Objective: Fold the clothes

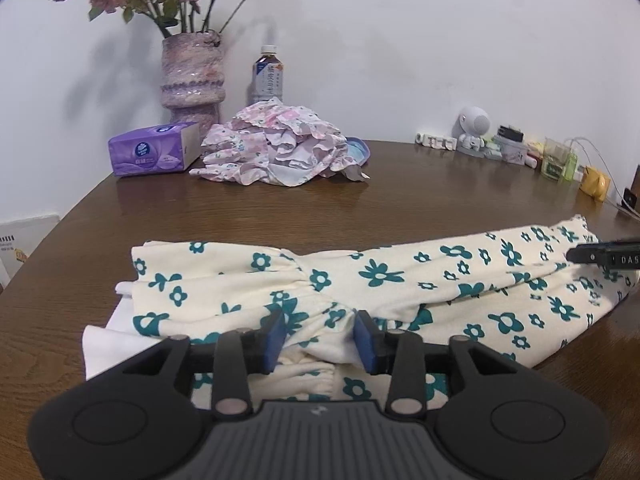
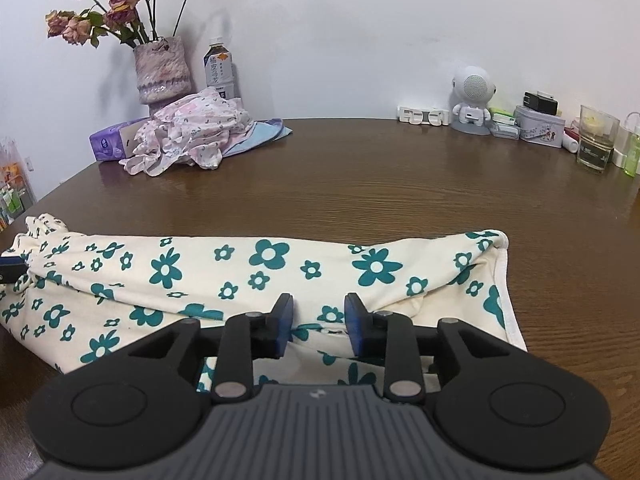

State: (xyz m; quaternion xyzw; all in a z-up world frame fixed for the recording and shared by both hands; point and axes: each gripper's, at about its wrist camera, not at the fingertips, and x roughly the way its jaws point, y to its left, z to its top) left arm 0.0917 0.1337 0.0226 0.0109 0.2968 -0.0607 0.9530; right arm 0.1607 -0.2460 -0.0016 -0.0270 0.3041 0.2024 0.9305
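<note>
A cream garment with teal flowers (image 1: 380,276) lies folded into a long band across the near part of the brown wooden table (image 1: 280,208). My left gripper (image 1: 320,336) sits at its gathered left end, the blue pads (image 1: 276,334) standing apart with cloth lying between them, not pinched. My right gripper (image 2: 319,322) rests low over the garment (image 2: 240,264) near its right hemmed end, jaws also apart over loose fabric. The other gripper's tip shows at each view's edge: the right one (image 1: 608,258) and the left one (image 2: 12,268).
At the back left lie a crumpled pile of pink floral clothes (image 1: 276,144), a purple tissue pack (image 1: 154,148), a vase of dried roses (image 1: 192,76) and a bottle (image 1: 267,76). A white robot figure (image 2: 472,100), a tin (image 2: 540,124) and a glass (image 2: 596,140) line the back right.
</note>
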